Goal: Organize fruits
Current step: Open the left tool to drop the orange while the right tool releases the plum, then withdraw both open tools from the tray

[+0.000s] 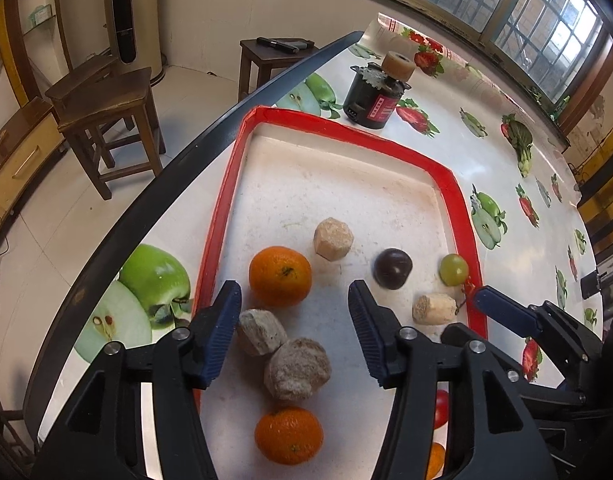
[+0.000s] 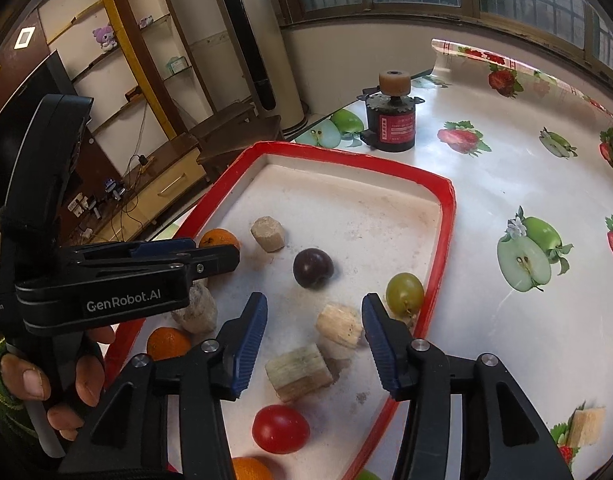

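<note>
A red-rimmed white tray holds oranges, a dark plum, a green grape, a red tomato and several beige sugarcane chunks. My left gripper is open and empty above the tray's near left, over an orange and two chunks. My right gripper is open and empty over two chunks beside the grape. The left gripper also shows in the right wrist view.
The table has a fruit-print cloth. A black and red motor stands beyond the tray. A loose chunk lies on the cloth at the right. Wooden stools stand past the table's left edge.
</note>
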A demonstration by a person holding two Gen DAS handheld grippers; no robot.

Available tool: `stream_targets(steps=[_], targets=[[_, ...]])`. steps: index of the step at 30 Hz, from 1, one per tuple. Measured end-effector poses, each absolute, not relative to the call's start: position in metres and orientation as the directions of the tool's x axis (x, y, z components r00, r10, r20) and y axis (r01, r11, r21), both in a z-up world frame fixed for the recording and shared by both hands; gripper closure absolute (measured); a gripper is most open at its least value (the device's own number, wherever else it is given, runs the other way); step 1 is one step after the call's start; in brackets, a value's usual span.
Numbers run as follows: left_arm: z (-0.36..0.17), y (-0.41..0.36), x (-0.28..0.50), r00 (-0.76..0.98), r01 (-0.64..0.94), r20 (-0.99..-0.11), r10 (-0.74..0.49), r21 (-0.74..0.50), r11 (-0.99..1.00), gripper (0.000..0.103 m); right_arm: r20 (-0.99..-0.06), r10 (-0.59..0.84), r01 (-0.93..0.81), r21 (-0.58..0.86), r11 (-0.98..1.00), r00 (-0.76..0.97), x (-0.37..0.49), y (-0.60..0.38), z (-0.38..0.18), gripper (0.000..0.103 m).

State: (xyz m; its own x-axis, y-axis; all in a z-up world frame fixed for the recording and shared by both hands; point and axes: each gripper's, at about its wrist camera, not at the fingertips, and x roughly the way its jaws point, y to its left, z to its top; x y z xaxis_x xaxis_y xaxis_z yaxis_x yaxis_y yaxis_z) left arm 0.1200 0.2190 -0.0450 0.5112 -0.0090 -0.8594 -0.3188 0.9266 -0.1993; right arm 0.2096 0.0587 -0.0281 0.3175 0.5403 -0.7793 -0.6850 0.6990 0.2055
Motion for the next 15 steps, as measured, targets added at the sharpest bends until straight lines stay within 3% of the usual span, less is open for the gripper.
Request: stream_targets(steps=[15], targets=[[-0.021,0.182,0.089,0.576,-0.255,-0.817,-0.042,-0.227,0.940,0.048,-0.756,0.533,-0.625,0.214,0.750,0.381,0.180,-0.007,-0.012,0.046]])
